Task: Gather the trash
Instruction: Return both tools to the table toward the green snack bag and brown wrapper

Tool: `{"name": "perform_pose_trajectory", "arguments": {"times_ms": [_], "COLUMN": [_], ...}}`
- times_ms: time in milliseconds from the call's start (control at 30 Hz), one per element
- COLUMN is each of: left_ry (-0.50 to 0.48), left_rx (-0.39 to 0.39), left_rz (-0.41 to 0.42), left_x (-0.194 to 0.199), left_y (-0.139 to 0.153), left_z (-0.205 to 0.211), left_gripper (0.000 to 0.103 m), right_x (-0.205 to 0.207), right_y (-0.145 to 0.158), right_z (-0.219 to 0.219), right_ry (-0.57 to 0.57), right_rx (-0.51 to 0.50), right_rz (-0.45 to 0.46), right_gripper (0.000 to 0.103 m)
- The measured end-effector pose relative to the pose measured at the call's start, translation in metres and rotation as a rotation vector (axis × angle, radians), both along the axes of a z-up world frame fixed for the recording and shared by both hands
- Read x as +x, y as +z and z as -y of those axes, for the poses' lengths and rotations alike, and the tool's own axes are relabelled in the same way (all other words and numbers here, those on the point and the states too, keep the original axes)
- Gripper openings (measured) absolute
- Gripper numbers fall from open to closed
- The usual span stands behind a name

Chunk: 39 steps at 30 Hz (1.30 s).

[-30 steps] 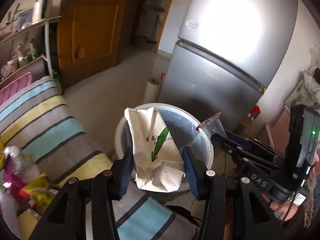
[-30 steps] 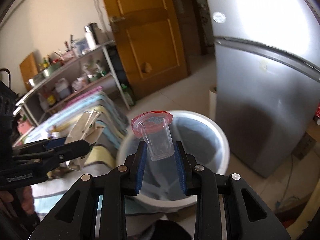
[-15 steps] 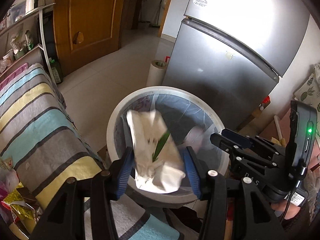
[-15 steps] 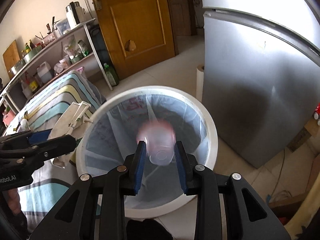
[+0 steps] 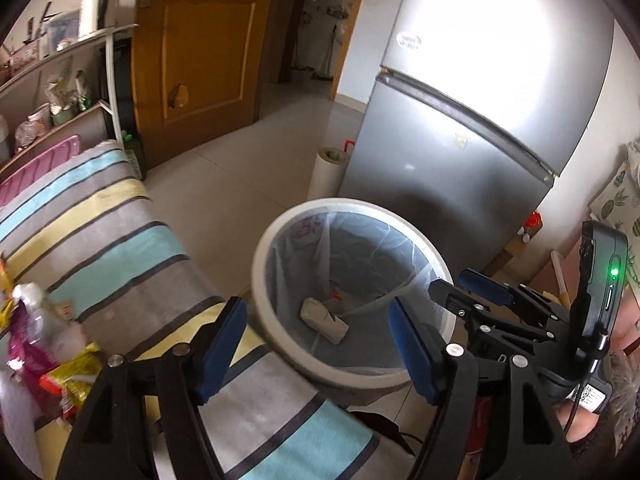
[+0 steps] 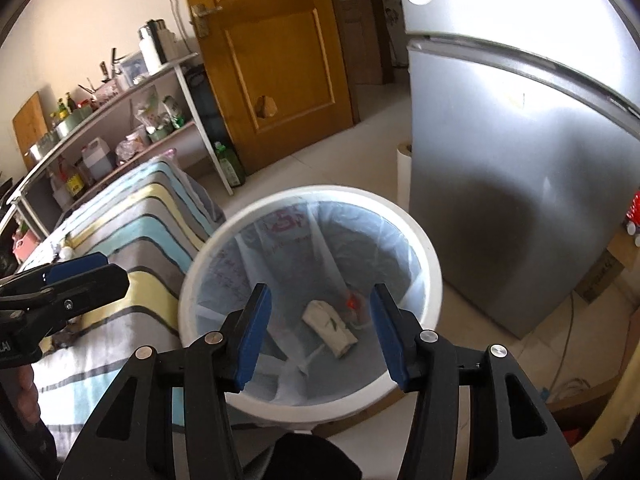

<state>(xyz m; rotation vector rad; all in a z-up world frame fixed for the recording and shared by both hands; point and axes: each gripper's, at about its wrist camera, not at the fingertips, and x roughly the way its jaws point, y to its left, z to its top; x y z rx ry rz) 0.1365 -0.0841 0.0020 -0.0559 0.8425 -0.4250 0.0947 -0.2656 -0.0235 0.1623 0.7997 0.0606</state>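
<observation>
A white round trash bin [image 5: 264, 240] [image 6: 434, 268] lined with a clear bag stands on the floor beside the striped table. A crumpled white paper bag [image 5: 323, 320] [image 6: 329, 328] lies at its bottom, with a clear cup with a red lid [image 6: 353, 303] [image 5: 336, 294] next to it. My left gripper [image 5: 320, 344] is open and empty above the bin's near rim. My right gripper [image 6: 318, 326] is open and empty above the bin; it also shows in the left wrist view [image 5: 476, 286]. Several snack wrappers [image 5: 44, 356] lie on the table at the left.
A striped cloth [image 5: 100, 240] covers the table left of the bin. A silver fridge [image 5: 460, 128] stands behind the bin, a white paper roll [image 5: 326, 172] beside it. A wooden door [image 5: 200, 52] and cluttered shelves [image 6: 100, 128] are at the back left.
Both grippers have opened. The paper bag left my left gripper and the cup left my right gripper; both now lie at the bottom of the bin.
</observation>
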Motion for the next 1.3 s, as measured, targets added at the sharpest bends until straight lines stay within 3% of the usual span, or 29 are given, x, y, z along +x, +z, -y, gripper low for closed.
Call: {"name": "perform_pose_trajectory", "arguments": {"times_ms": [267, 633, 1033, 1300], "left_ry": [0.096, 0.279, 0.462, 0.547], "left_rx": [-0.004, 0.016, -0.007, -0.043], "left_rz": [0.074, 0.137, 0.123, 0.096], "left_x": [-0.031, -0.075, -0.110, -0.127], "left_y": [0.018, 0.030, 0.015, -0.003], "left_z": [-0.052, -0.136, -0.226, -0.269], "left_gripper": [0.076, 0.078, 0.082, 0.089], "right_x": [-0.019, -0.031, -0.020, -0.015], "right_y": [0.026, 0.039, 0.026, 0.001], "right_z": [-0.041, -0.116, -0.186, -0.219], "right_ry": [0.108, 0.297, 0.437, 0.538], "right_rx": [0.013, 0.049, 0.037, 0.050], "right_rz": [0.085, 0.122, 0.085, 0.021], "right_gripper": [0.052, 0.052, 0.054, 0.062]}}
